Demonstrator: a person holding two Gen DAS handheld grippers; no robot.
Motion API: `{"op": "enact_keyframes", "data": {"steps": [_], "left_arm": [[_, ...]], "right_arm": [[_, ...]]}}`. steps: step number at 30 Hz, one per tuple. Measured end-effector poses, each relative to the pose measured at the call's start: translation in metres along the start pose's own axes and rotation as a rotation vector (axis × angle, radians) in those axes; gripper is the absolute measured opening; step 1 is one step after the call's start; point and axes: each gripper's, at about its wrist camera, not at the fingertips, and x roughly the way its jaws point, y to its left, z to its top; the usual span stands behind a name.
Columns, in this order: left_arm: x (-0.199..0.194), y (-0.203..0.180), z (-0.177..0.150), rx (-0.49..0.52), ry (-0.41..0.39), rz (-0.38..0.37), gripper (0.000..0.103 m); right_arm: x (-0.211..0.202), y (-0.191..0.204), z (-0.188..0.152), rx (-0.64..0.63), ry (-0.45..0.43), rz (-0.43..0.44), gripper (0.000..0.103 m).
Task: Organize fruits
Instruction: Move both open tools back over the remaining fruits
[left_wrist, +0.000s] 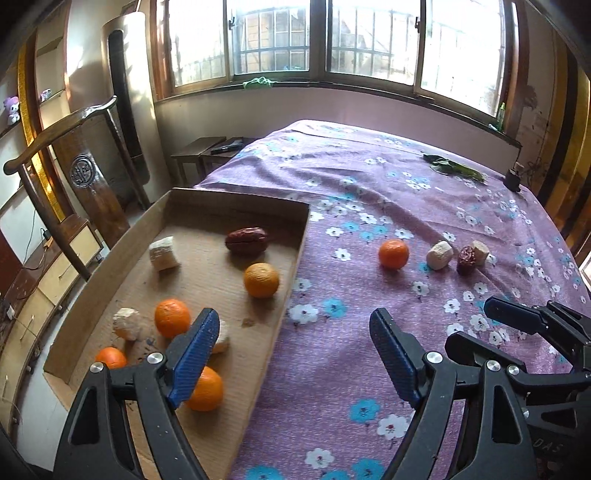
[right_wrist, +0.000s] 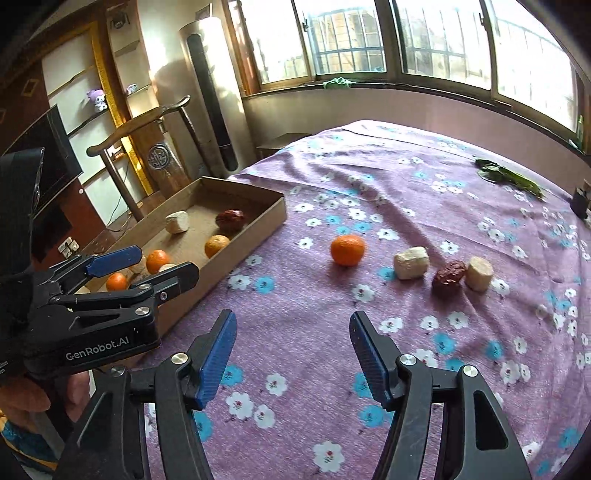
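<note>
A cardboard tray (left_wrist: 295, 258) lies on the left of the purple flowered cloth. It holds several oranges (left_wrist: 261, 280), a red date (left_wrist: 246, 239) and pale white chunks (left_wrist: 163, 253). On the cloth to the right sit a lone orange (right_wrist: 347, 249), a white chunk (right_wrist: 411, 262), a date (right_wrist: 448, 277) and another white chunk (right_wrist: 478, 274). My left gripper (left_wrist: 295, 321) is open and empty, straddling the tray's right wall. My right gripper (right_wrist: 292, 321) is open and empty over bare cloth, short of the lone orange. It appears at the right in the left wrist view.
Green leaves (left_wrist: 454, 168) and a small dark object (left_wrist: 512, 180) lie at the cloth's far right edge. A wooden chair (left_wrist: 74, 147) stands left of the tray. A hand (right_wrist: 22, 402) holds the left gripper (right_wrist: 166, 260) at the right wrist view's left.
</note>
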Motion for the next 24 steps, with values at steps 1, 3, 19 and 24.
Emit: {"op": "enact_keyframes", "data": {"steps": [1,3,19,24], "left_arm": [[0.003,-0.007,0.001,0.009,0.004,-0.012,0.083],[0.006,-0.019,0.002,0.024,0.012,-0.032,0.083],[0.049,-0.062,0.022,0.038,0.104,-0.147,0.083],[0.072,-0.076,0.033,0.055,0.128,-0.136,0.083]], "right_arm": [[-0.002,-0.007,-0.002,0.013,-0.002,-0.008,0.068],[-0.006,-0.018,-0.004,0.032,-0.004,-0.022,0.068],[-0.011,-0.081,-0.017,0.13,0.003,-0.082,0.071],[-0.009,-0.088,-0.014,0.13,0.007,-0.077,0.071]]}}
